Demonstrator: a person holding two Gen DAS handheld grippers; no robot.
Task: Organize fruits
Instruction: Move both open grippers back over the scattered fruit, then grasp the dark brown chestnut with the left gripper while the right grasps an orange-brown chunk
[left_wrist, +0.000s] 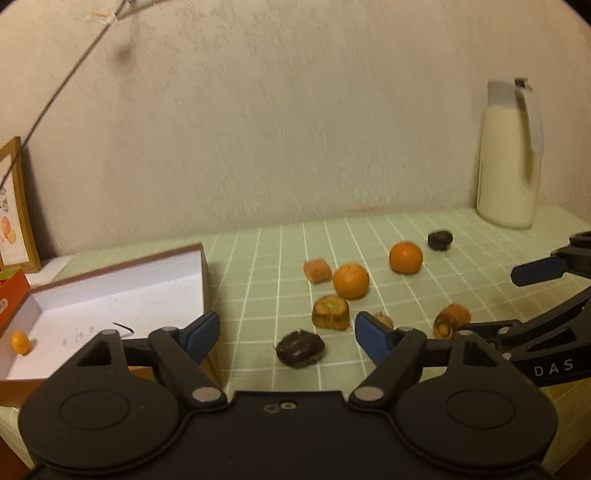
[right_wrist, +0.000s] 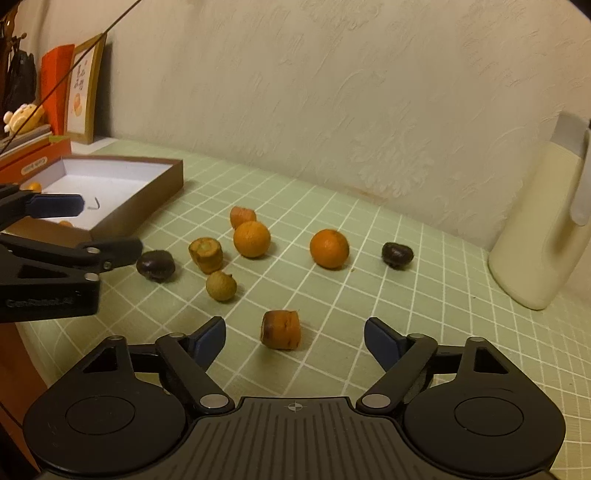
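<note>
Both grippers, left (left_wrist: 286, 334) and right (right_wrist: 294, 339), gape wide with empty fingers over the green gridded tabletop (right_wrist: 369, 295); round, glossy oranges (right_wrist: 328, 248) lie loose.

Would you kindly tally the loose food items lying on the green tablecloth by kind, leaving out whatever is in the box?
Oranges: 2, one nearer the box and one nearer the jug.
Carrot chunks: 3, at and.
Dark chestnut-like items: 2, at and.
Small tan round fruit: 1.
Total: 8
</note>
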